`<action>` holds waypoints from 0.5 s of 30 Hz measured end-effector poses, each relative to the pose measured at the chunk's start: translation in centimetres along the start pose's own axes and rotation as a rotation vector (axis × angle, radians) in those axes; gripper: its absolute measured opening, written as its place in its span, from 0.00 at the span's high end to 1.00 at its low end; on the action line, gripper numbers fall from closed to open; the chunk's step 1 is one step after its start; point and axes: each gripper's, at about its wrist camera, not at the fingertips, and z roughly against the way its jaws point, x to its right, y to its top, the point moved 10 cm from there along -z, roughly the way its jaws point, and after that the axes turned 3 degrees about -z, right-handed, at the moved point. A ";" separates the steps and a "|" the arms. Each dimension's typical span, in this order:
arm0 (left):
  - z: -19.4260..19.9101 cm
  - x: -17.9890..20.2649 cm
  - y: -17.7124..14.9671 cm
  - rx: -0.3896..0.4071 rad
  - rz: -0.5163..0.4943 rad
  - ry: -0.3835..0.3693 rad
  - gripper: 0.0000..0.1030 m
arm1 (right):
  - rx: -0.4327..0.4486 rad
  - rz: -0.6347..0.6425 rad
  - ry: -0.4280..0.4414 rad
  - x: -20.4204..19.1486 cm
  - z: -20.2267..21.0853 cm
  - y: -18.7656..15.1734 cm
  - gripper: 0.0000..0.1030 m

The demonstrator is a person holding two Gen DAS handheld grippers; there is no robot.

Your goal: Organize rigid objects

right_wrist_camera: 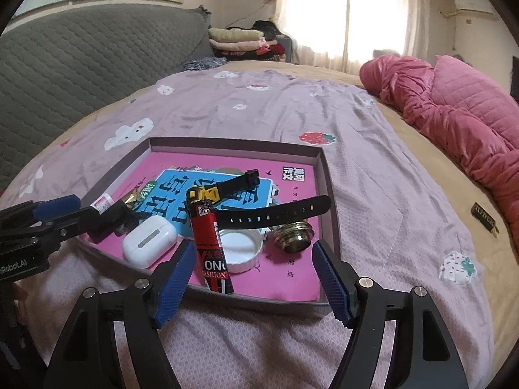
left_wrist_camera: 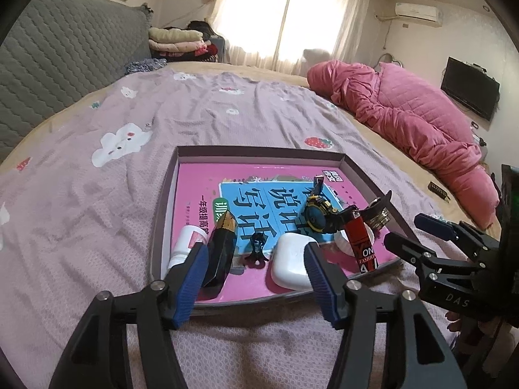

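Both my left gripper (left_wrist_camera: 256, 269) and right gripper (right_wrist_camera: 251, 267) gape wide, holding nothing, poised over the tray's (right_wrist_camera: 331, 194) near edge.

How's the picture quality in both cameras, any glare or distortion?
Left wrist view: the window is blown out white and the fisheye bends the tray edges. Right wrist view: the same window glares, dark corners vignette the frame, and the lighter stays sharp.
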 end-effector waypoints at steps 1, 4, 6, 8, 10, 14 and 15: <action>0.1 0.0 0.0 0.006 -0.001 0.012 0.38 | 0.004 -0.004 -0.005 0.1 0.2 0.0 0.27; 0.2 -0.2 -0.2 0.003 0.004 0.037 0.38 | 0.008 -0.017 -0.004 0.1 0.5 0.0 0.27; 0.1 -0.4 -0.5 -0.009 0.022 0.036 0.37 | 0.014 -0.018 -0.012 0.1 0.8 0.0 0.27; -0.1 -0.7 -0.7 -0.028 0.038 0.044 0.37 | 0.020 -0.018 -0.015 0.0 1.0 0.1 0.27; 0.0 -1.0 -0.9 -0.032 0.045 0.058 0.37 | 0.027 -0.019 -0.017 0.0 1.3 0.2 0.27; 0.5 -1.1 -0.9 -0.027 0.043 0.065 0.37 | 0.028 -0.032 -0.009 -0.2 1.8 0.0 0.27; 0.6 -1.1 -0.9 -0.030 0.043 0.063 0.37 | 0.027 -0.038 -0.007 -0.3 1.9 -0.1 0.27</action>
